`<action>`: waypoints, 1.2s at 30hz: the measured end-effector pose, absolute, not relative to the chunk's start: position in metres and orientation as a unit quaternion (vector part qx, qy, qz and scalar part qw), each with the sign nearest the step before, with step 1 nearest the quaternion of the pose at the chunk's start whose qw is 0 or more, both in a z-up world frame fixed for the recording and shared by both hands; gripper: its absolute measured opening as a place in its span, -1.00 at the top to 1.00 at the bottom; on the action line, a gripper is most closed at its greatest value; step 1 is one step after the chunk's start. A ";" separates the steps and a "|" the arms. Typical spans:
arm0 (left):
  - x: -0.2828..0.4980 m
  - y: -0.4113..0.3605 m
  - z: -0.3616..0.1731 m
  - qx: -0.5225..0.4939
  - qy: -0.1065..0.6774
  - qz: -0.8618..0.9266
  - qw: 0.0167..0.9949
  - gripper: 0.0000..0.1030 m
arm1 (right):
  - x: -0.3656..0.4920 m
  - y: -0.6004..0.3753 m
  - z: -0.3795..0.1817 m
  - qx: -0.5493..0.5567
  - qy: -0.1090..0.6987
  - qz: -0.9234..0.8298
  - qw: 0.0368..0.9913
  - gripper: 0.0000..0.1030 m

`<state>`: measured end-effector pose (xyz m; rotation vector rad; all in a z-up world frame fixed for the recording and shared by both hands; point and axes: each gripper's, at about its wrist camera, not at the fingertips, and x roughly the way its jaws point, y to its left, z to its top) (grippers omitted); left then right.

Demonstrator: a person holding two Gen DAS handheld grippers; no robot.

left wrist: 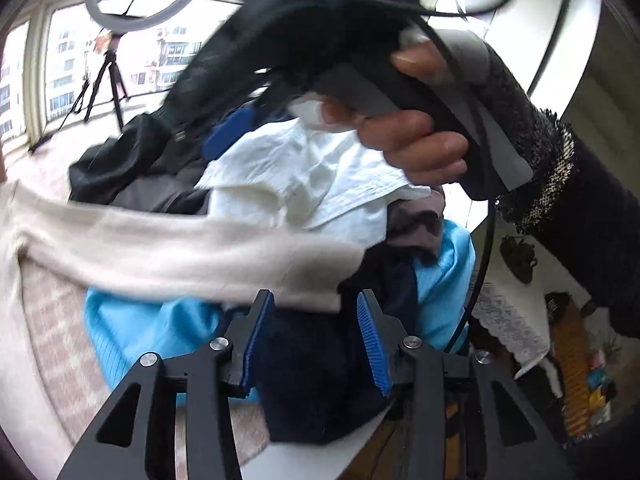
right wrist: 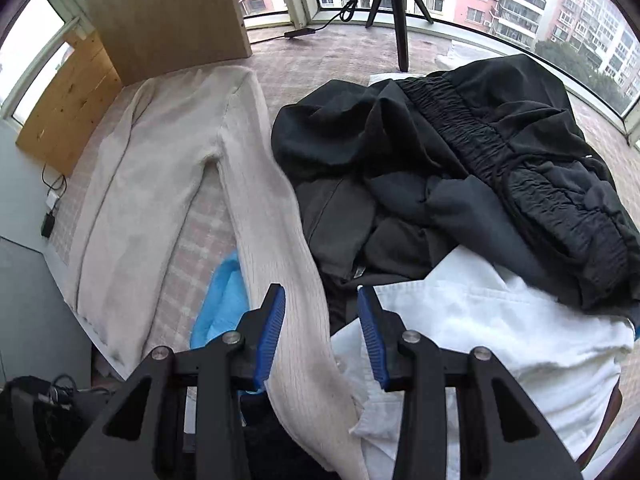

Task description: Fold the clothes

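We lay out cream ribbed knit sweater [right wrist: 160, 184]; left hand-held gripper [left wrist: 316, 340] part-open, empty; right hand-held gripper [right wrist: 322, 336] part-open astride sleeve, unclamped. Next: we pinch sleeve, fold inward.

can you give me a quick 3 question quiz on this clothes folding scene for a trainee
1. True or false: the cream sweater lies spread out with one sleeve running toward the right gripper.
2. Which garment lies directly to the right of the sweater's sleeve in the right wrist view? A) black clothes pile B) red towel C) striped socks
3. Fill in: the left gripper has its blue pads apart, pressing on ____.

Key
1. True.
2. A.
3. Nothing; the sleeve end and dark fabric lie beyond the pads, not pinched.
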<state>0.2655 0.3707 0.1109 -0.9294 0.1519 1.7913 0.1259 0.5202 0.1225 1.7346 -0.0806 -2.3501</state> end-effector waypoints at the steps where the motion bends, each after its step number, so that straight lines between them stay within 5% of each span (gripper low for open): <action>1: 0.267 0.383 0.113 -0.385 0.071 0.752 0.530 0.15 | 0.128 0.526 0.125 0.587 -0.030 -0.802 0.102 0.27; 3: 0.269 0.404 0.112 -0.385 0.080 0.754 0.525 -0.15 | 0.134 0.538 0.129 0.582 -0.041 -0.807 0.090 0.27; 8: 0.268 0.446 0.088 -0.419 0.115 0.747 0.504 -0.13 | 0.154 0.575 0.144 0.564 -0.070 -0.821 0.061 0.27; 11: 0.257 0.443 0.074 -0.440 0.113 0.746 0.486 0.70 | 0.162 0.590 0.150 0.554 -0.085 -0.827 0.050 0.27; 13: 0.243 0.422 0.075 -0.456 0.067 0.739 0.491 0.81 | 0.164 0.595 0.153 0.548 -0.089 -0.830 0.049 0.27; 25: 0.246 0.250 0.119 -0.425 -0.060 0.811 0.397 0.83 | 0.043 0.475 0.120 0.573 -0.067 -0.794 0.192 0.27; 36: 0.253 0.161 0.098 -0.439 -0.109 0.836 0.310 0.83 | -0.082 0.369 0.021 0.652 0.037 -0.745 0.138 0.28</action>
